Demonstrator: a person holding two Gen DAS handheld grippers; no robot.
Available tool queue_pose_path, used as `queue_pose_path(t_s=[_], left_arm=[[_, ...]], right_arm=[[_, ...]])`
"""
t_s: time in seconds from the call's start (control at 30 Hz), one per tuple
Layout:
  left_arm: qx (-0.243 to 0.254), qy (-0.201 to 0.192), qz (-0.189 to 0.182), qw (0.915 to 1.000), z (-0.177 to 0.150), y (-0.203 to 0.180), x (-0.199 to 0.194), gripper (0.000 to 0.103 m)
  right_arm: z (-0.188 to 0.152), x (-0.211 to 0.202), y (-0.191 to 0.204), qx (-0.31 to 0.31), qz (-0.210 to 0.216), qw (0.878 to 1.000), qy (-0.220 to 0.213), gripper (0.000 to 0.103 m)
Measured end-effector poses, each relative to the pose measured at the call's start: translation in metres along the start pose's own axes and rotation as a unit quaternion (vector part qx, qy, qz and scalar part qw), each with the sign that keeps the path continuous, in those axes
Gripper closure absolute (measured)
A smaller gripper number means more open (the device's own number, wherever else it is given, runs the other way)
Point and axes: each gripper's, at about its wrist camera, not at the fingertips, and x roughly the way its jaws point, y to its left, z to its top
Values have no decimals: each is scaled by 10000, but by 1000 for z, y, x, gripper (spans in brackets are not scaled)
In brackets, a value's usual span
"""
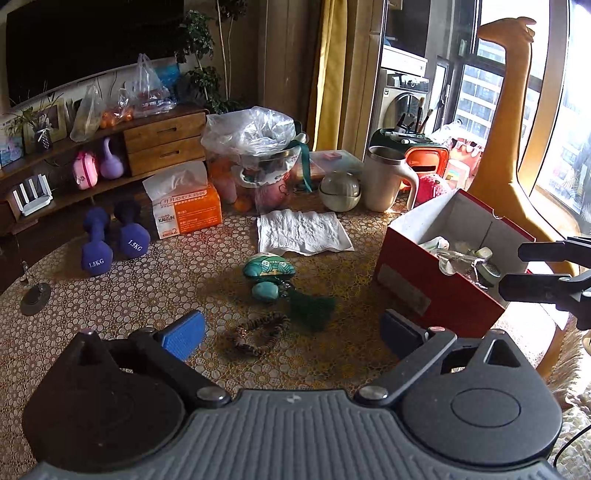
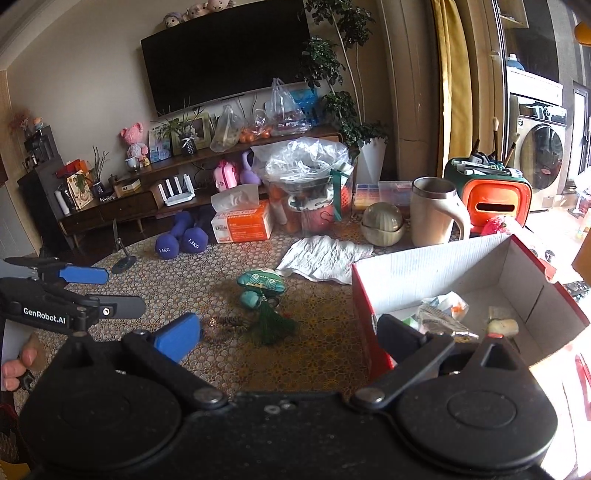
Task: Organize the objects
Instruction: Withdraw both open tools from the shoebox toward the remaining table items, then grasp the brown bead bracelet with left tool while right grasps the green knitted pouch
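Red box (image 1: pixel 424 280), teal patterned pouch (image 1: pixel 268 268), purple dumbbells (image 1: pixel 114 240), pebble-patterned tablecloth (image 1: pixel 147 295)

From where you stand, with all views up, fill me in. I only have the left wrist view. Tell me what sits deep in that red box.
Observer: In the right wrist view the red box holds a crumpled foil wrapper and a small pale lump on its white floor.
Operator: Report what is behind my left gripper.
Observer: A person's fingers grip the handle of the left gripper; its jaws stand open, nothing between them.
Operator: Give me the top of the TV.
Observer: Plush toys sit along the top edge of the TV; your view cuts that off.
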Motion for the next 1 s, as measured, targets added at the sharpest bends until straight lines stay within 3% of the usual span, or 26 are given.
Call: queue_pose_path(t_s=[0.43, 1.0], left_arm=[[339, 83, 7, 9994, -39, 24, 51, 1], [28, 193, -48, 9998, -48, 39, 137, 1]], right_arm=[[7, 73, 19, -440, 129, 9981, 409, 1], [37, 185, 24, -523, 141, 9949, 853, 1]])
